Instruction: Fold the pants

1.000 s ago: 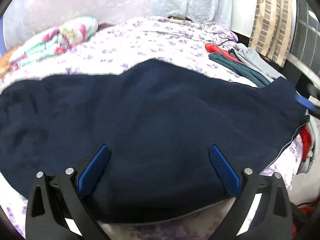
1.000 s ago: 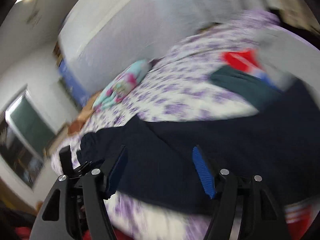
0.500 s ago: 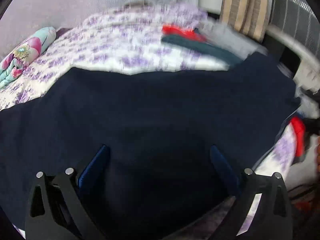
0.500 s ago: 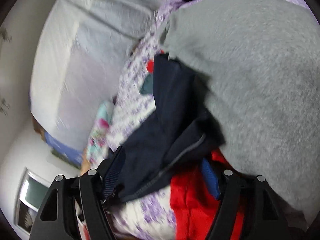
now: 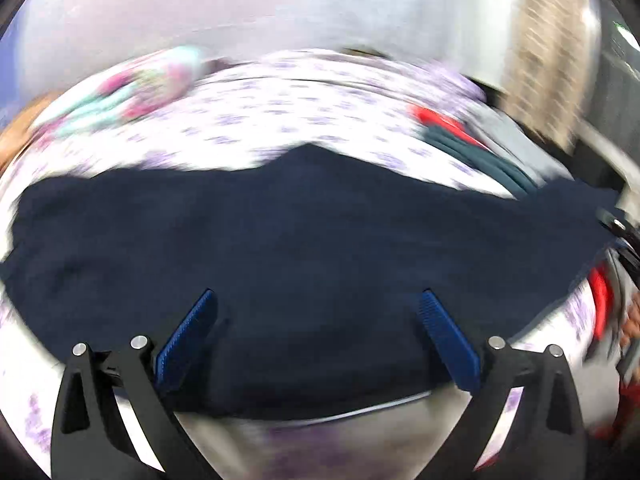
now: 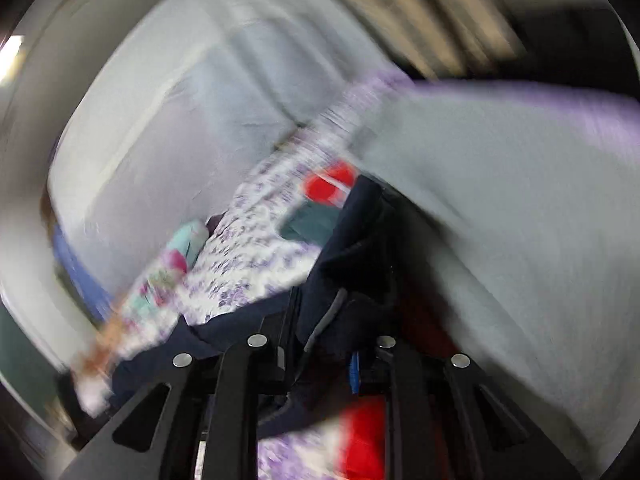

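Note:
Dark navy pants [image 5: 300,232] lie spread across the bed, blurred by motion. My left gripper [image 5: 317,296] hovers open over their near edge, its blue pads [image 5: 188,336] wide apart with only flat cloth beneath. In the right wrist view my right gripper [image 6: 326,344] is at the pants' end [image 6: 352,232]. Its jaws are closing, and a bunched fold of navy cloth with a grey hem sits pinched between them. One blue pad [image 6: 354,372] shows beside the fold.
The bed has a purple-flowered sheet [image 5: 280,112] with a bright floral pillow [image 5: 132,88] at the far left. Red and teal clothes [image 5: 460,136] lie at the far right. A grey garment [image 6: 500,208] and a red cloth [image 6: 360,432] crowd the right gripper.
The left view swung right and back again, its jaws still wide. The right gripper went from open above the pants to their end by the grey garment, and its jaws narrowed onto the cloth.

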